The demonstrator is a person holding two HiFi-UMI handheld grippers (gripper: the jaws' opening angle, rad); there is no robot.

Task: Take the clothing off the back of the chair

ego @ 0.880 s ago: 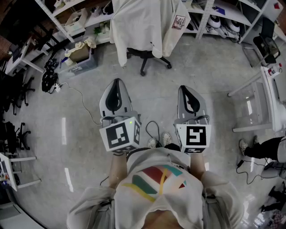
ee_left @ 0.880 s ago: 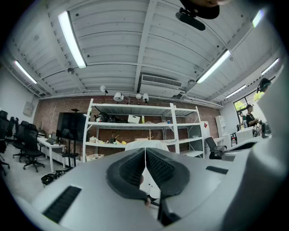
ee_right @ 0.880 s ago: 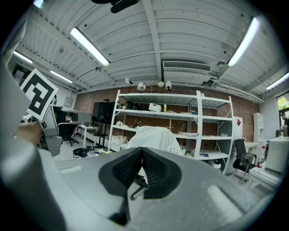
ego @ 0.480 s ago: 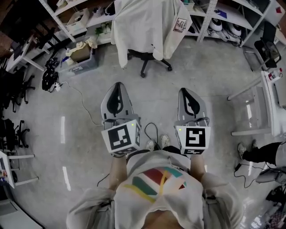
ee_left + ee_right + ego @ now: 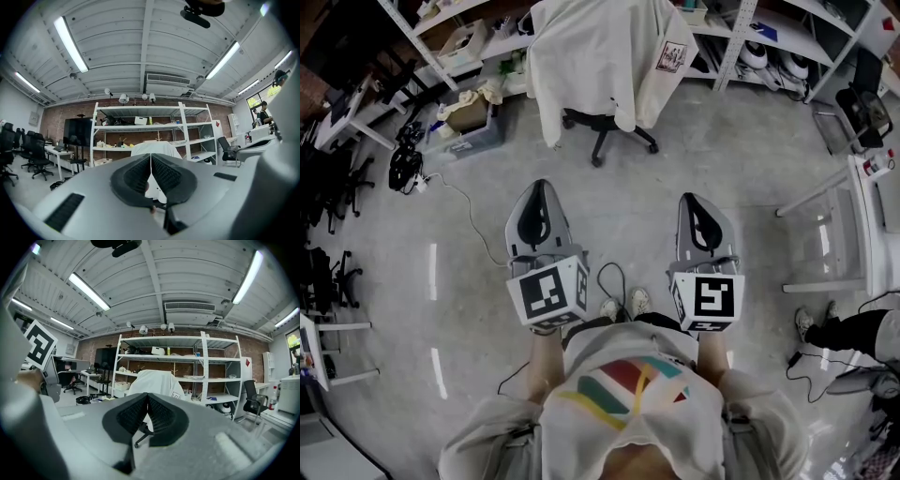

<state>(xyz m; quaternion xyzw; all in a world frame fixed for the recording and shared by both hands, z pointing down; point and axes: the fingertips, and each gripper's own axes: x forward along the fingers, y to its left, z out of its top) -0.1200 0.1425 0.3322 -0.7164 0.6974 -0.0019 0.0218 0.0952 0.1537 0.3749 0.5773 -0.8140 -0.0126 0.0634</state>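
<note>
**A:** What's in view, biggest first?

**B:** A shelving rack (image 5: 187,358) spans the far wall, dead ahead of both sets of fingers. In front of it the white clothing (image 5: 600,56) hangs draped over the back of the chair (image 5: 605,131). From the head view I see it well ahead of the fingertips, roughly centred between the two pairs.

**A:** Grippers?

**B:** On the left gripper (image 5: 150,159) I read the pads pressed together with nothing between them. The right gripper (image 5: 147,397) is the same, pads closed against each other and empty. Both are level, side by side, apart from each other, and pointing at the chair.

**A:** Contact with the garment?

**B:** Both are well apart from it. In the right gripper view the clothing shows just above the closed tips, and the chair base shows below them through the notch.

**A:** Smaller stuff?

**B:** A grey bin (image 5: 464,136) sits on the floor, ahead and left of the left fingers. A thin cable (image 5: 464,202) runs across the floor to the left of them. There's a small square patch (image 5: 672,56) on the garment's right side, ahead of the right fingers.
</note>
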